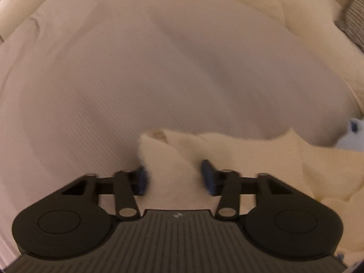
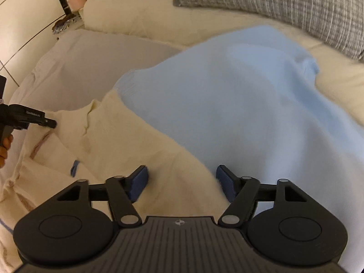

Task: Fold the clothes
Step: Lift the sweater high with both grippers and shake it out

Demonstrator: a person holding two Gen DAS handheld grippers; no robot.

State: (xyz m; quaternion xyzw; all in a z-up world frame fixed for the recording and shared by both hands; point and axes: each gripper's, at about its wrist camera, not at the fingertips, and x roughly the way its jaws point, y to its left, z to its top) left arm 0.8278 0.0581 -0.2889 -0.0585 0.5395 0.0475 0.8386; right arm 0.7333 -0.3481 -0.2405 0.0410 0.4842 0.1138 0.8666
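**Fold clothes: corner pickup on the cream garment**

Left gripper (image 1: 174, 177): fingers set around a raised cream corner, cloth between the pads; can't tell if they actually pinch it (frame blurred). Right gripper (image 2: 182, 184): open, over the cream garment (image 2: 127, 141) near its edge, nothing held.

The garment lies rumpled on the bed (image 2: 145, 22), partly over a light blue cloth (image 2: 238, 104). Its long axis looks to run from lower left to upper right in the right wrist view, but I can't tell which end is the neck.

Next, I'd guess: right closes on its edge, then both lift and spread it flat.
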